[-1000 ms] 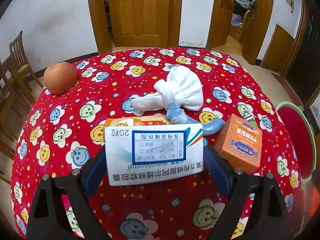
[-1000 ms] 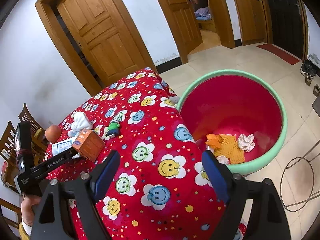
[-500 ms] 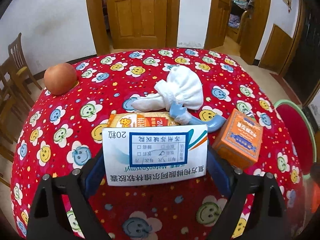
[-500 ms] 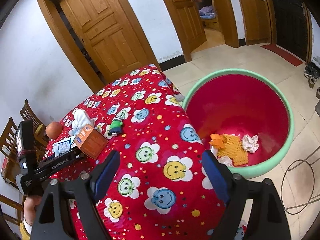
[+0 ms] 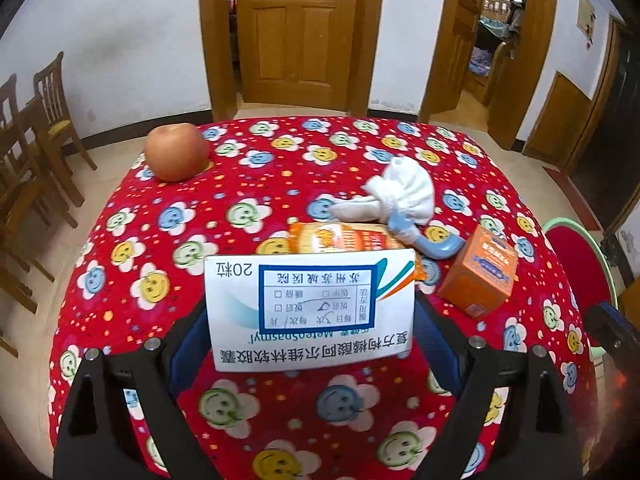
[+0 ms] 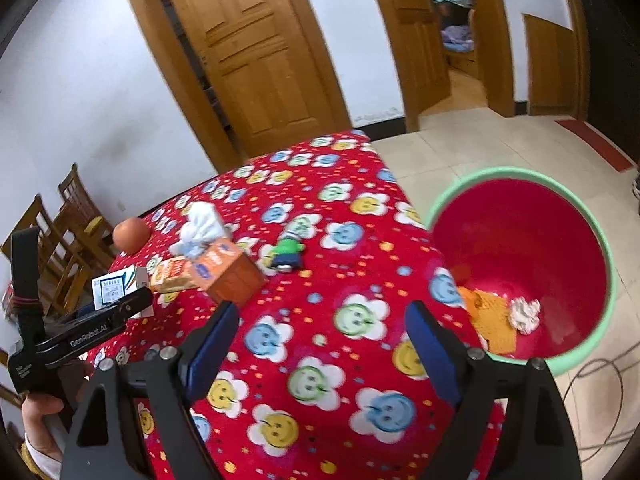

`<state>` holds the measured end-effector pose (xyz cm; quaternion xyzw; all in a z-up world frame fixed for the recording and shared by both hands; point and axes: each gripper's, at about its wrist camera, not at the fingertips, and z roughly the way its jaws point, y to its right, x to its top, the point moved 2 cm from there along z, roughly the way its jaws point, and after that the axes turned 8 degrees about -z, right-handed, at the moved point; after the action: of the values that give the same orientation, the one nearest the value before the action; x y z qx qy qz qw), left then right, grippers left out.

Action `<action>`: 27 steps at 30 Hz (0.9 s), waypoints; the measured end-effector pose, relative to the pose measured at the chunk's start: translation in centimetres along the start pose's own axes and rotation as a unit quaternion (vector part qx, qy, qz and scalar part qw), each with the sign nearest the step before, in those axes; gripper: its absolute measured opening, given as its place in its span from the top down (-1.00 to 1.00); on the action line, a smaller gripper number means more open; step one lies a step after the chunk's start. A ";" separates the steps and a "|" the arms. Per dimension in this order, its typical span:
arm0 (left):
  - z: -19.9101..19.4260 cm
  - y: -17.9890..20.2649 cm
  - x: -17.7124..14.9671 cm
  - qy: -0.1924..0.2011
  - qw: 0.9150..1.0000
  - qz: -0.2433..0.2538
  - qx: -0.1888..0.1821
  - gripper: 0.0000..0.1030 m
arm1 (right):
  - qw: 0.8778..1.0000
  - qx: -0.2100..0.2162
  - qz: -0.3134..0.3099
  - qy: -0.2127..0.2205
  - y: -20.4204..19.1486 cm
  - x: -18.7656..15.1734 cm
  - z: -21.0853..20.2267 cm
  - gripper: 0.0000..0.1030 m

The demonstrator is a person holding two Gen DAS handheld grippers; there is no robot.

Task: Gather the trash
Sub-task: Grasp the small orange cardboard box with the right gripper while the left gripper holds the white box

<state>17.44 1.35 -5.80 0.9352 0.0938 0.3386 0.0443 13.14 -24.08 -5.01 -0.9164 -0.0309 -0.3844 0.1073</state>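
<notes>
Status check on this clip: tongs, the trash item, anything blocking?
Left tongs shut on white medicine box. Right tongs open, empty. Red bin beside table, path clear.

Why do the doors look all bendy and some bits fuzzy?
Both views come through a fisheye lens, so door frames curve. In the left wrist view the medicine box reads sharp; in the right wrist view the red bin and orange box look smeared by motion.

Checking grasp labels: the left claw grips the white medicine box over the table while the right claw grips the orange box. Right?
Not quite. The left claw does grip the medicine box, but the right claw is open and empty; the orange box sits on the table, per the right wrist view.
</notes>
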 end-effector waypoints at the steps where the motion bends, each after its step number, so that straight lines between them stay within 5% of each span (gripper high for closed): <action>1: 0.0 -0.3 0.0 0.000 1.000 -0.003 0.002 -0.76 | 1.000 0.002 -0.007 0.000 -0.4 0.2 0.2 -0.77; 22: 1.4 -3.2 1.1 -0.009 0.999 -0.044 -0.029 -0.76 | 0.993 0.019 -0.109 -0.031 -7.0 2.7 7.9 -0.82; 27: 2.3 -3.5 1.2 -0.019 0.998 -0.049 -0.038 -0.76 | 0.994 0.031 -0.099 -0.044 -7.0 2.3 9.2 -0.50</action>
<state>19.27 4.98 -7.30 0.9334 0.1261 0.3213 0.0983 20.22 -15.27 -8.39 -0.9211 -0.1382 -0.3513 0.0952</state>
